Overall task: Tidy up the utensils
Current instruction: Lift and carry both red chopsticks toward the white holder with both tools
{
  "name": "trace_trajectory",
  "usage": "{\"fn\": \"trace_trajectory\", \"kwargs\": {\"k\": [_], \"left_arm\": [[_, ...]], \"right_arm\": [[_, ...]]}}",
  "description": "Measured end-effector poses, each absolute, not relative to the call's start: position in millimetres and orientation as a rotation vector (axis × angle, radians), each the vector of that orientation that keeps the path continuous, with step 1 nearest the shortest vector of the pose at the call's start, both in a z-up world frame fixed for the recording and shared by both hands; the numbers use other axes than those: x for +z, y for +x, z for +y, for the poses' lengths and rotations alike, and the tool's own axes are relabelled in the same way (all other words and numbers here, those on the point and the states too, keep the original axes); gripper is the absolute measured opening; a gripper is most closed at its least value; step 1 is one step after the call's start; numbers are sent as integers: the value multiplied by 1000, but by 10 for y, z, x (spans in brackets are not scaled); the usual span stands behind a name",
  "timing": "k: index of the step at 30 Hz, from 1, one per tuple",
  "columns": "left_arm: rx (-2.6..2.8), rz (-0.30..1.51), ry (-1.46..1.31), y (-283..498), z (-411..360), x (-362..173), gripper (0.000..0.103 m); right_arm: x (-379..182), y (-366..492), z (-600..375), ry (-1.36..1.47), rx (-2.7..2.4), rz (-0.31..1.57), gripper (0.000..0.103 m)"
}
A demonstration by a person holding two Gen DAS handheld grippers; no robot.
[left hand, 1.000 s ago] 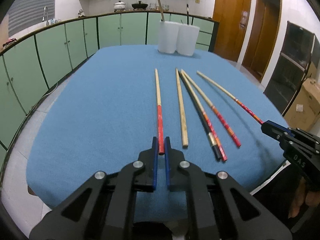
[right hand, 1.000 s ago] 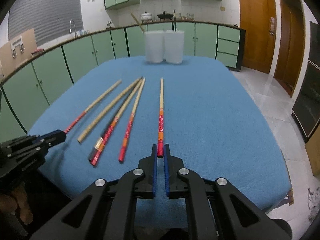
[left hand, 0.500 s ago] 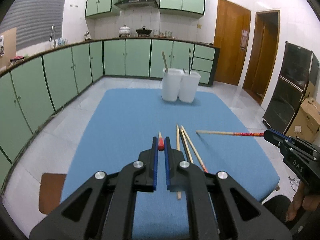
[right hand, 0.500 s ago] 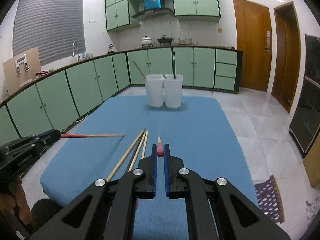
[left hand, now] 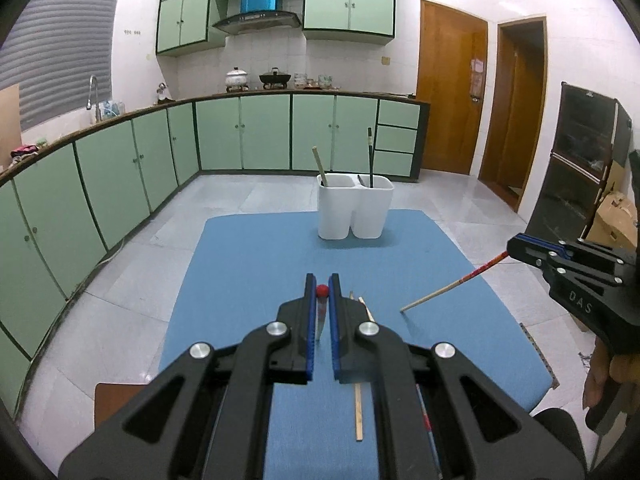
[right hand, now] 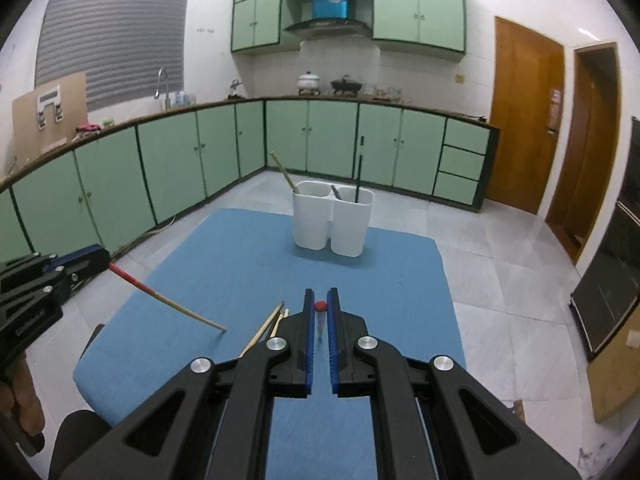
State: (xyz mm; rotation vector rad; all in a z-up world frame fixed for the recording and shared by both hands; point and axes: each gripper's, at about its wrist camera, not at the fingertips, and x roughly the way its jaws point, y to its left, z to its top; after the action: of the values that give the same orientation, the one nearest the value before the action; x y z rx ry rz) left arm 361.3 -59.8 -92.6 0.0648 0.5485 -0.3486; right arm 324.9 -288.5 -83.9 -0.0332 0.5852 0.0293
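Observation:
My left gripper [left hand: 322,280] is shut on the red end of a chopstick [left hand: 322,291], held in the air above the blue table [left hand: 260,264]. In the right wrist view, my right gripper [right hand: 320,296] is shut on another red-ended chopstick [right hand: 320,306]. Each view shows the other gripper at its side: the right gripper [left hand: 514,246] with its chopstick [left hand: 452,288] slanting down, the left gripper [right hand: 102,254] with its own chopstick [right hand: 168,300]. A white two-compartment holder [left hand: 354,212] [right hand: 332,220] stands at the table's far end with a wooden stick and a black stick in it.
Several loose chopsticks [left hand: 359,404] [right hand: 260,332] lie on the cloth under the grippers. Green cabinets [left hand: 120,176] line the left and far walls. Wooden doors [left hand: 450,96], a dark cabinet [left hand: 580,152] and cardboard boxes stand at the right. A person's hand [left hand: 600,376] grips the right handle.
Both grippers have risen, each lifting its red-ended chopstick off the cloth. The free ends now hang above the table. The holder appears lower and smaller in both views.

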Motion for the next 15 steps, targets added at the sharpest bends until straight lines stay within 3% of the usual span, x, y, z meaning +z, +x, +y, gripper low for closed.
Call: {"fn": "trace_trajectory", "kwargs": {"k": [15], "left_arm": [[-393,547,74,4095,-694,-517,5]], "right_arm": [[-388,3764,-2973,-49,70,671,6]]}}
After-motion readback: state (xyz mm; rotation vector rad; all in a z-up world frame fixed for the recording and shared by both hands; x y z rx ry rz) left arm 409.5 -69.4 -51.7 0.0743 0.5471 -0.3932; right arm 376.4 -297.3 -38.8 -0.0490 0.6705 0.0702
